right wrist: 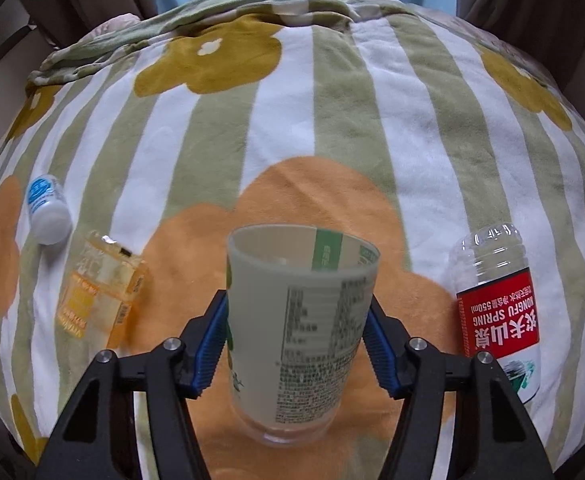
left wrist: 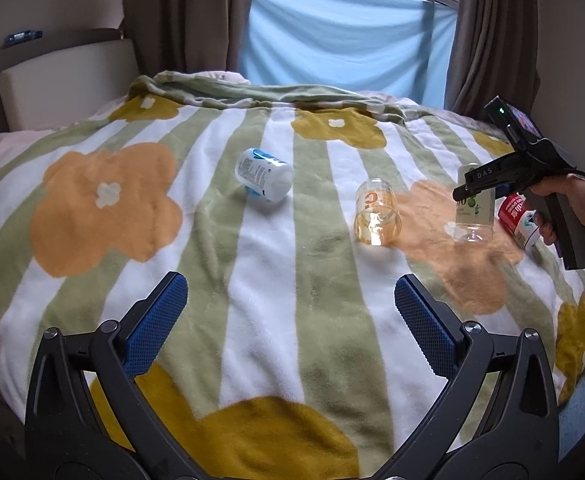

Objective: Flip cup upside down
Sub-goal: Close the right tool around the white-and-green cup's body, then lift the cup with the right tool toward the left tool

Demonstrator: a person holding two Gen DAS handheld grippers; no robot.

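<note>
Gripping the cup (right wrist: 298, 320) upright at 6 o'clock in right wrist view: right gripper (right wrist: 295, 342) pads pressed on both sides, over the blanket (right wrist: 332, 120). Water bottle (right wrist: 496, 304) at 3 o'clock. Left gripper (left wrist: 290, 316) spread apart, holding nothing.

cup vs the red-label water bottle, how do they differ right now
The cup stands upright, mouth up, between the right gripper fingers; the water bottle lies on its side, untouched, on the blanket. The cup has a pale printed wrap; the bottle is clear with a red label. Both rest on the blanket.
</note>
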